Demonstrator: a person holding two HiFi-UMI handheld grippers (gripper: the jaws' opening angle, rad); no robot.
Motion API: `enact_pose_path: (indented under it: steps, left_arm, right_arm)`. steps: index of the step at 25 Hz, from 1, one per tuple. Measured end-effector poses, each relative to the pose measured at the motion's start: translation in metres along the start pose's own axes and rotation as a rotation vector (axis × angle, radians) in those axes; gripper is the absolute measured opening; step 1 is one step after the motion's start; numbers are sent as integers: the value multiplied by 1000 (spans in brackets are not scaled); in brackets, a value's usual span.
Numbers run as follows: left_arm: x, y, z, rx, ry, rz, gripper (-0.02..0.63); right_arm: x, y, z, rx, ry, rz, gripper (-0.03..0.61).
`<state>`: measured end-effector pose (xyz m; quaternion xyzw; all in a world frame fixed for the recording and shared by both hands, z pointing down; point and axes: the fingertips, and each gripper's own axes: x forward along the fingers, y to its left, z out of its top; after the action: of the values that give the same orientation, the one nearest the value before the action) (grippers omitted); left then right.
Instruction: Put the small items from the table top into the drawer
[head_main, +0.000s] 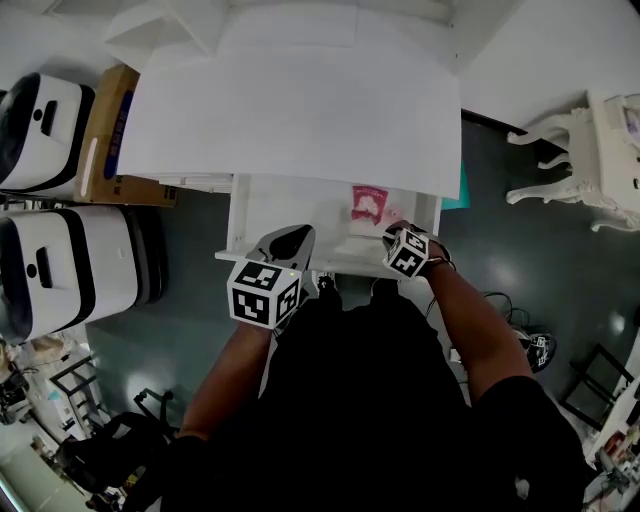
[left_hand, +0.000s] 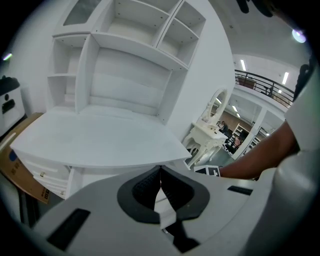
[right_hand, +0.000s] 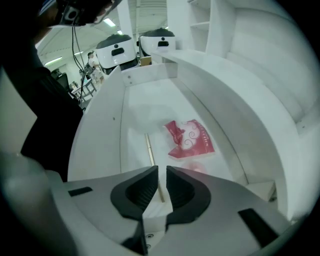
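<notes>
Now, left gripper (left_hand: 160, 174) clenched empty, right gripper (right_hand: 162, 176) barely parted, empty, above drawer (right_hand: 98, 131) holding red packet (right_hand: 193, 140).

Two grippers on the count: the left gripper (head_main: 290, 240) and the right gripper (right_hand: 162, 172). One drawer (right_hand: 100, 130), and in it one red packet (right_hand: 192, 140) and one thin pale stick (right_hand: 150, 150), so that's two small items inside. Off to the side, two black-and-white machines (head_main: 45, 130), one cardboard box (head_main: 110, 130) next to them, and one ornate white table (head_main: 590, 150) across the floor.
</notes>
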<state>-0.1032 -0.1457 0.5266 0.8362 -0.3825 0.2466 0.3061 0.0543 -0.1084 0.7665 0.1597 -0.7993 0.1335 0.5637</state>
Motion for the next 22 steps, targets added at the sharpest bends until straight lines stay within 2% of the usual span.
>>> enact_pose_path:
  steps: [4,6,8,10,12,14,17,22]
  left_arm:
    - [2,-5,4,39,-5,-46,11]
    - [2,-7,5,64,-5,-68,11]
    - [2,-9,7,89,-5,-89,11]
    - [1,-11,7,113,-5,-110,11]
    - [0,-16,7,139,-3,-137,11]
    - [1,-22,6,166,1,-169,11]
    - [2,-30,7,204,5,-213,11]
    - [0,-43,15,243,-3,-243,11]
  right_arm:
    - [-31,-12,4,105,-65,-94,48]
    - [-49,-19,7,201,-100,-154,48]
    - [-70,-26,11,362,-158,-213,48]
    - [-96,-29,16,561,-259,-249,46]
    - [-122,-26,25,747,-415,-229,46]
    - [-147,-17,33,883,-569,-189,40]
    - [-179,-3,41,945,-696,-199,32]
    - [-217,12,47,954,-792,-247,29]
